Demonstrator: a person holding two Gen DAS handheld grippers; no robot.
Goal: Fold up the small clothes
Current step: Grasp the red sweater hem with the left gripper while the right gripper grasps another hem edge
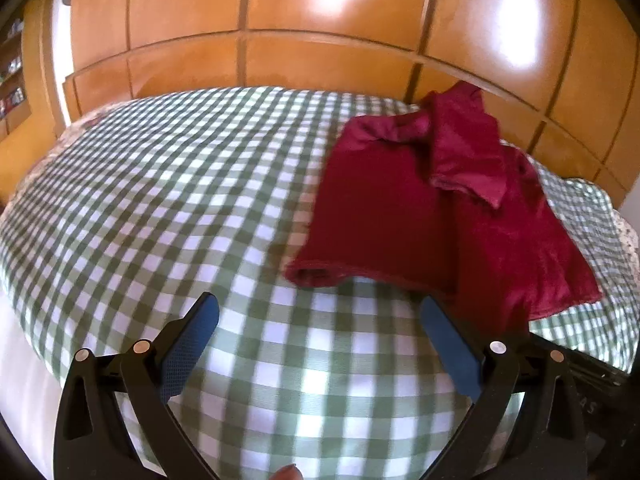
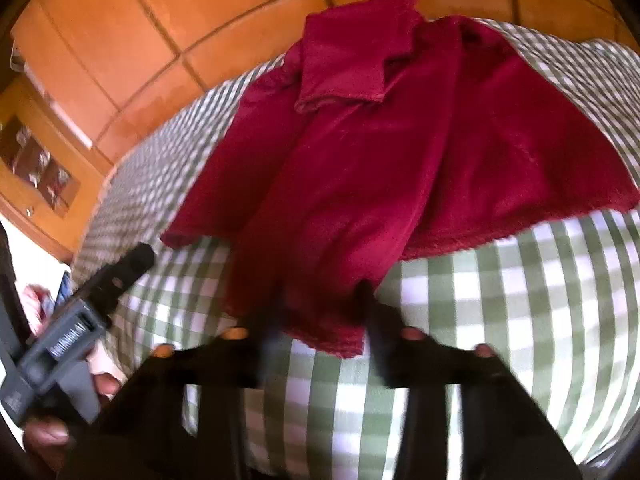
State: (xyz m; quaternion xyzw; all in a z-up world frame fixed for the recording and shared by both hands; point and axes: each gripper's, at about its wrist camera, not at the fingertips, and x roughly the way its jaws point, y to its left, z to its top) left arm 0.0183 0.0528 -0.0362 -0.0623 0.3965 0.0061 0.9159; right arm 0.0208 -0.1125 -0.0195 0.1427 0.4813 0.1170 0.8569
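Almost no readable text. Left wrist view: faint raised letters on a dark object (image 1: 591, 406) at the lower right edge, behind the gripper frame, look like "AS"; rest of the word is cut off, so it can't be resolved. Right wrist view: the grey body of the other gripper (image 2: 68, 340) at lower left carries a light label strip with printed characters, motion-blurred, not legible. A small square marking sits lower on the same body, also too blurred to read. Shelf contents (image 1: 12, 80) at far left are too small for any labels. No numbers, brands or signs readable elsewhere.
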